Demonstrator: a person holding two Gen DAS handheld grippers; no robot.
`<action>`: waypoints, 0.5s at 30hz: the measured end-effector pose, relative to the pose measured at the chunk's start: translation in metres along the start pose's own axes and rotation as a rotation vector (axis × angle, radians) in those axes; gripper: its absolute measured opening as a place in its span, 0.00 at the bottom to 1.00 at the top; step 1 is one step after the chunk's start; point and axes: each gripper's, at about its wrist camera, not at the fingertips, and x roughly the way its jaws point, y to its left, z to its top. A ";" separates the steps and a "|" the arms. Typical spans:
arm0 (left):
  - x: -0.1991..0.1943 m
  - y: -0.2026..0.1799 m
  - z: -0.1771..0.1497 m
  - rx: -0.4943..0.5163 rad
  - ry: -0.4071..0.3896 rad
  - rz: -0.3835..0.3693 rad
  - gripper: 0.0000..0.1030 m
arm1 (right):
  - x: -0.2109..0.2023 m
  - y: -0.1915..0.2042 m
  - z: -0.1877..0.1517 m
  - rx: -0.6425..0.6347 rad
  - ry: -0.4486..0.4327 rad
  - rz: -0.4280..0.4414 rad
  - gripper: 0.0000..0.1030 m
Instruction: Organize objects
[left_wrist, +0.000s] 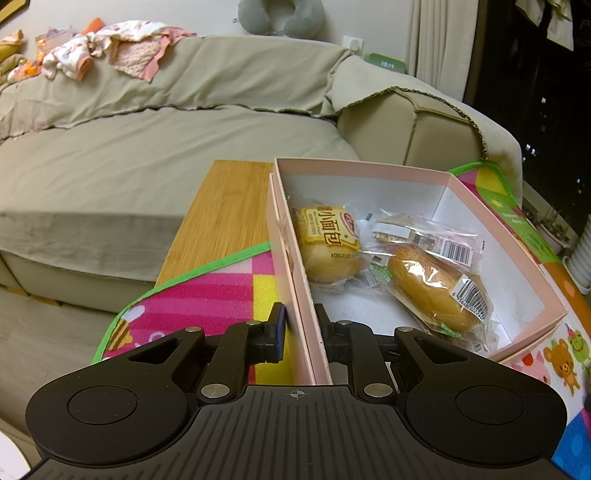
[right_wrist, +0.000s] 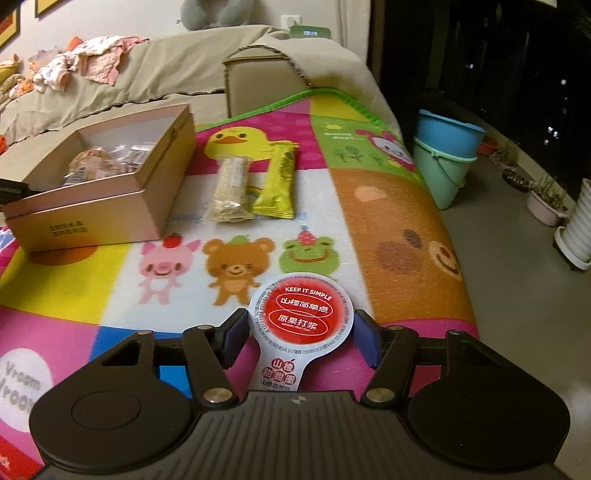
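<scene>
Snack sorting on the cartoon play mat (right_wrist: 236, 236). We have the left gripper (left_wrist: 299, 325) clamped nearly shut on the near side wall of the pink box (left_wrist: 369, 173), one finger outside and one inside, pinning it in place. Wrapped buns (left_wrist: 436, 291) and other packets already lie inside.

The right gripper (right_wrist: 301, 332) is partly open around the round hawthorn snack pack (right_wrist: 301, 314), which has a red lid label and a white tab running back toward the camera. There is a slim gap at the right pad; at the left pad we cannot tell if it touches. We read it as not yet gripped.

Handling, as we judge it:
- The snack pack looks light, with a glossy film lid that is probably slippery on top. Its round rim is likely stiffer than the lid.
- We take it across the round part's widest point, pads on opposite rim edges, not on the thin tab, which would bend.
- Squeeze gently, since a thin cup could buckle.

Still loose on the mat, beyond the right gripper and just right of the box, are a clear-wrapped grain bar (right_wrist: 229, 192) and a yellow-green bar packet (right_wrist: 279, 184), lying side by side. Both look light and crinkly, best pinched across mid-body.
</scene>
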 end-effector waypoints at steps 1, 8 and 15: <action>0.000 0.000 0.000 0.000 0.000 0.000 0.17 | -0.001 0.002 0.000 -0.001 -0.001 0.004 0.59; 0.000 0.000 0.000 0.000 0.000 0.000 0.17 | -0.010 0.014 0.002 -0.010 -0.014 0.040 0.59; 0.000 0.000 0.000 0.000 0.000 -0.001 0.17 | -0.024 0.023 0.011 0.002 -0.019 0.123 0.59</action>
